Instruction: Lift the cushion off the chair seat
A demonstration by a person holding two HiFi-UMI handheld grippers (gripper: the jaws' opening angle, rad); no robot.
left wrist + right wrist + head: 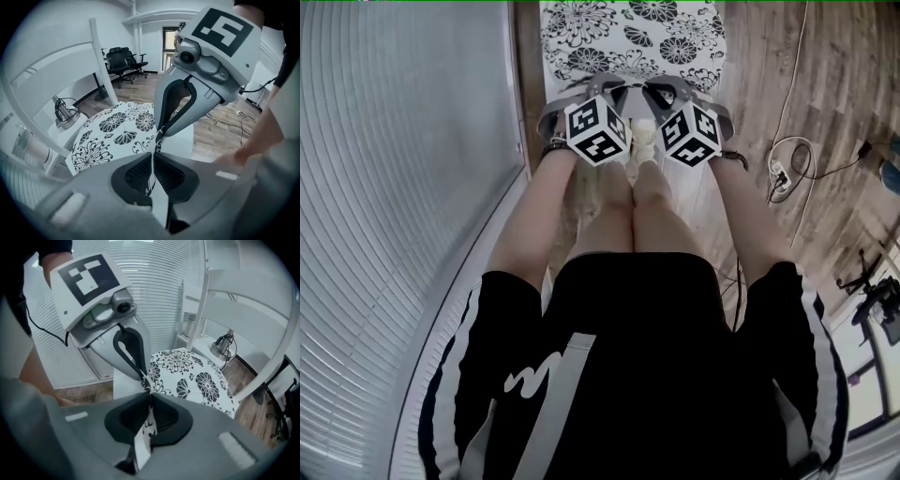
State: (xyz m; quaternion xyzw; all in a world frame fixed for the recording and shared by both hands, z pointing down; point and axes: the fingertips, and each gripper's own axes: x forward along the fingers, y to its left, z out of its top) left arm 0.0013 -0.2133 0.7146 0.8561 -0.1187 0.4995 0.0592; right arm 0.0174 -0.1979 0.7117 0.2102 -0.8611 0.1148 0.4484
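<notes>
The cushion (628,37), white with black flowers, lies over the white chair seat (185,136) at the top of the head view. My left gripper (153,161) is shut on the cushion's (117,126) near edge, with a fold of fabric pinched between its pads. My right gripper (149,401) is shut on the same edge of the cushion (197,380), close beside it. In the head view the two grippers (598,89) (667,92) sit side by side at the cushion's near edge, marker cubes facing up. The near edge is raised off the seat.
The chair's white back rails (56,61) curve behind the cushion. Slatted blinds (394,187) fill the left side. Cables and a power strip (783,173) lie on the wooden floor to the right. Black office chairs (124,58) stand further back. The person's legs are below the grippers.
</notes>
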